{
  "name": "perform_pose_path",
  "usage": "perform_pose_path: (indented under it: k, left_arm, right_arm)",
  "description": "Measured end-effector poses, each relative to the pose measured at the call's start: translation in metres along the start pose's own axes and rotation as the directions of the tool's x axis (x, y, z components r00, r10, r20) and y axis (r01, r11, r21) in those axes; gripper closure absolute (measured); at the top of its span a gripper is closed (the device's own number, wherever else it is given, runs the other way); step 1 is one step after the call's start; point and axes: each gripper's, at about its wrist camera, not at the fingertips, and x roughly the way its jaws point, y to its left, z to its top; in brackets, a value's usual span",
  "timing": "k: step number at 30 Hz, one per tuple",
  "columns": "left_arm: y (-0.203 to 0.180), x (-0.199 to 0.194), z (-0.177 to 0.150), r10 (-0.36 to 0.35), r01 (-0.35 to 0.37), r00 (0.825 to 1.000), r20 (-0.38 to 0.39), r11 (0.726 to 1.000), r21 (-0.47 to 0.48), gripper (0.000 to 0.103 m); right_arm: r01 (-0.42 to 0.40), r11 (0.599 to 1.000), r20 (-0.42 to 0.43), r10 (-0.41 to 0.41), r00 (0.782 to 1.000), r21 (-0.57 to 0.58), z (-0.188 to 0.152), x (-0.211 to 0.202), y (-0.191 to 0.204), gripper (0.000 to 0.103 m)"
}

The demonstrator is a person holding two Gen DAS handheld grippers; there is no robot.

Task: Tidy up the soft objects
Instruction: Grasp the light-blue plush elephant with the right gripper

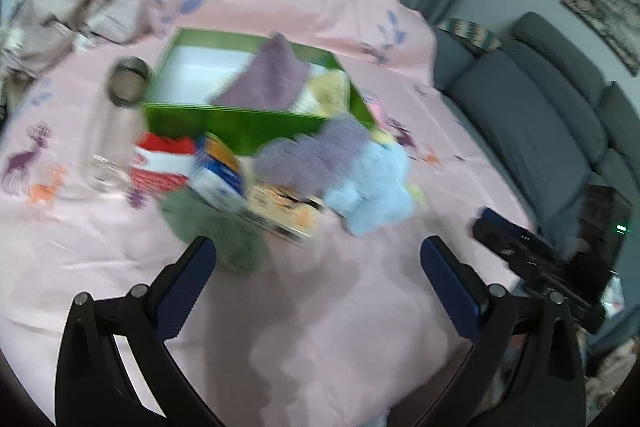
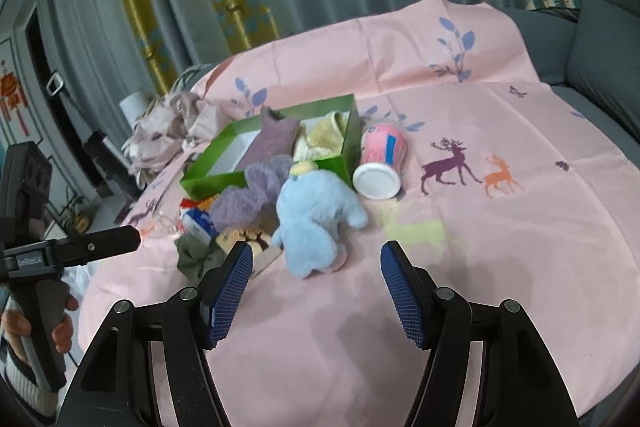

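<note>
A green box [image 1: 248,125] [image 2: 208,179] stands on the pink cloth, holding a mauve knitted piece [image 1: 268,75] [image 2: 270,143] and a cream soft piece [image 1: 330,89] [image 2: 326,135]. In front of it lie a light blue plush toy [image 1: 374,183] [image 2: 316,219], a fuzzy purple piece [image 1: 308,155] [image 2: 252,193] and a grey-green cloth [image 1: 216,231] [image 2: 194,253]. My left gripper [image 1: 318,253] is open, empty, just short of the pile. My right gripper [image 2: 316,259] is open and empty too, with the plush just beyond its fingertips.
Among the soft things lie small cartons [image 1: 218,173] [image 2: 198,221], a biscuit box [image 1: 286,213] and a red-and-white item [image 1: 164,159]. A pink cup [image 2: 382,159] lies on its side right of the box. A metal can [image 1: 128,83], crumpled pinkish cloth [image 1: 76,15] [image 2: 168,131] and a grey sofa [image 1: 540,115] surround.
</note>
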Motion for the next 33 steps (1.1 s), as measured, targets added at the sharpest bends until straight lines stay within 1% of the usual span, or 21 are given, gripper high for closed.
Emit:
perform_pose_path:
  k: [2, 5, 9, 14, 17, 20, 26, 28, 30, 33]
  left_arm:
    - [-0.005, 0.007, -0.007, -0.071, 0.071, 0.997, -0.027, 0.997, 0.005, 0.001]
    - [-0.012, 0.02, -0.013, -0.118, 0.118, 0.99, -0.083, 0.993, -0.008, 0.001]
    - [-0.016, 0.029, -0.012, -0.121, 0.12, 0.985, -0.122, 0.993, -0.015, 0.001]
    - [-0.023, 0.035, -0.002, -0.16, 0.16, 0.979, -0.129, 0.987, -0.013, 0.001]
    - [-0.028, 0.047, 0.008, -0.149, 0.151, 0.981, -0.127, 0.988, 0.008, 0.002]
    - [-0.032, 0.063, 0.018, -0.151, 0.155, 0.979, -0.135, 0.988, 0.02, 0.002]
    - [-0.046, 0.098, 0.032, -0.14, 0.152, 0.975, -0.17, 0.986, 0.061, 0.01]
    - [-0.047, 0.109, 0.036, -0.136, 0.149, 0.973, -0.185, 0.987, 0.06, 0.018]
    - [-0.047, 0.118, 0.04, -0.122, 0.135, 0.974, -0.191, 0.989, 0.061, 0.018]
    - [-0.045, 0.13, 0.044, -0.097, 0.109, 0.975, -0.199, 0.993, 0.05, 0.018]
  right_arm:
    - [-0.004, 1.0, -0.014, 0.004, 1.0, -0.014, -0.004, 0.003, -0.002, 0.036]
    - [0.005, 1.0, -0.027, -0.006, 1.0, -0.013, -0.009, 0.009, -0.008, 0.036]
    - [-0.001, 1.0, -0.047, 0.0, 0.999, -0.012, -0.013, 0.02, -0.014, 0.036]
    - [-0.074, 0.997, -0.087, 0.072, 0.994, -0.013, -0.013, 0.047, -0.011, 0.036]
    - [-0.103, 0.995, -0.096, 0.101, 0.99, -0.012, -0.013, 0.062, -0.007, 0.036]
    - [-0.109, 0.994, -0.098, 0.108, 0.989, -0.008, -0.011, 0.075, -0.006, 0.036]
    - [-0.116, 0.993, -0.097, 0.115, 0.989, -0.005, -0.006, 0.092, -0.01, 0.036]
    - [-0.118, 0.993, -0.098, 0.118, 0.988, 0.003, -0.004, 0.096, -0.014, 0.036]
    - [-0.12, 0.993, -0.099, 0.121, 0.988, 0.016, -0.002, 0.1, -0.018, 0.036]
    - [-0.145, 0.989, -0.116, 0.147, 0.982, 0.03, 0.0, 0.11, -0.02, 0.036]
